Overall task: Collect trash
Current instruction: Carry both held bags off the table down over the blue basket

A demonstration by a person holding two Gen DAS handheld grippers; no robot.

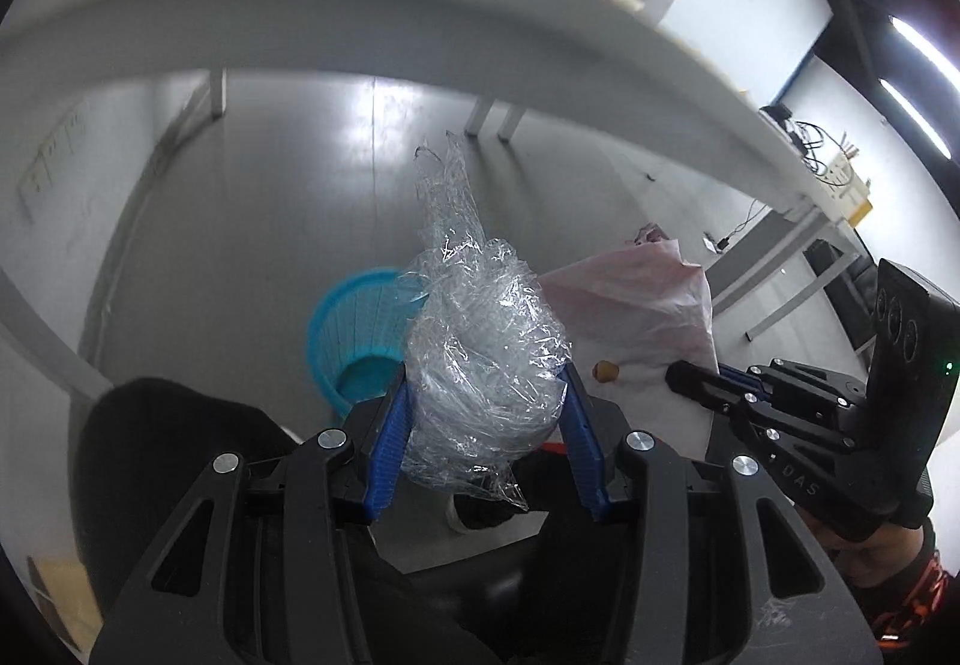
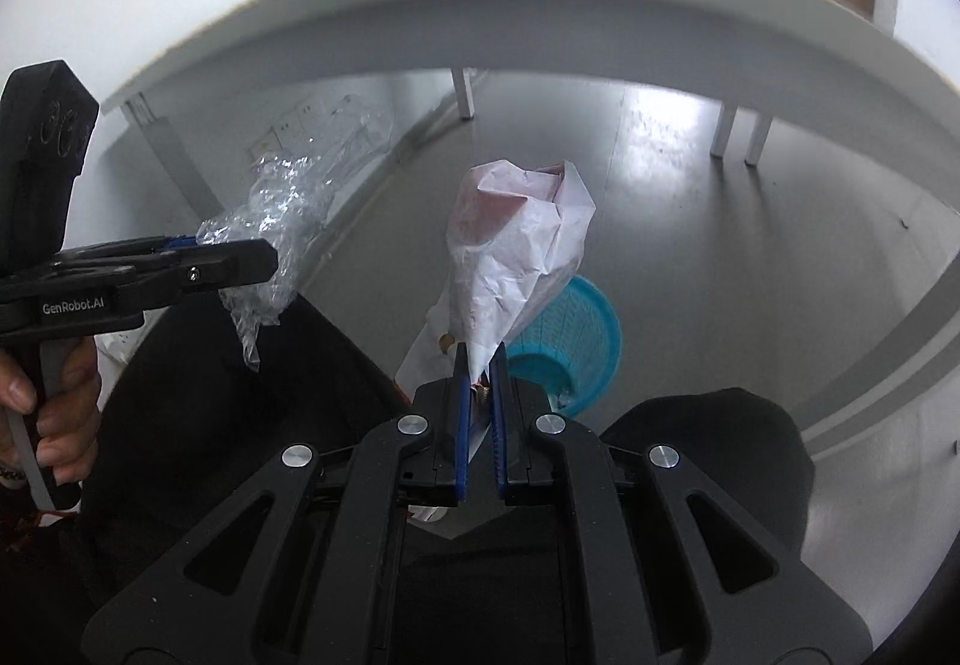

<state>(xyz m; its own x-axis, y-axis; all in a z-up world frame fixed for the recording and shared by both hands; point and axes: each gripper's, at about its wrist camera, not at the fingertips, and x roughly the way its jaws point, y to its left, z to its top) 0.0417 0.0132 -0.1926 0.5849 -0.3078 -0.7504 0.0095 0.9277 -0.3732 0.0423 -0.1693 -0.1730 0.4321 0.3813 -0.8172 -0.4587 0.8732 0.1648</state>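
Note:
A crumpled wad of clear plastic wrap point(image 1: 480, 353) fills my left gripper point(image 1: 483, 395), whose blue pads press it from both sides. The same wrap point(image 2: 270, 221) hangs from that gripper in the right wrist view. My right gripper point(image 2: 478, 365) is shut on the corner of a crumpled white paper sheet point(image 2: 516, 239) with pinkish stains, which stands up from its jaws. The paper point(image 1: 636, 329) also shows to the right of the wrap, pinched by the right gripper point(image 1: 678, 380). A turquoise slatted wastebasket point(image 1: 354, 341) stands on the floor below both grippers, partly hidden; its rim point(image 2: 600, 329) shows behind the paper.
A white tabletop edge point(image 1: 372, 29) arches overhead with its legs point(image 1: 486, 116) on the grey floor. My dark-trousered knees point(image 2: 708, 461) and a shoe point(image 1: 474, 509) lie under the grippers. A hand point(image 2: 60, 413) holds the left gripper's handle.

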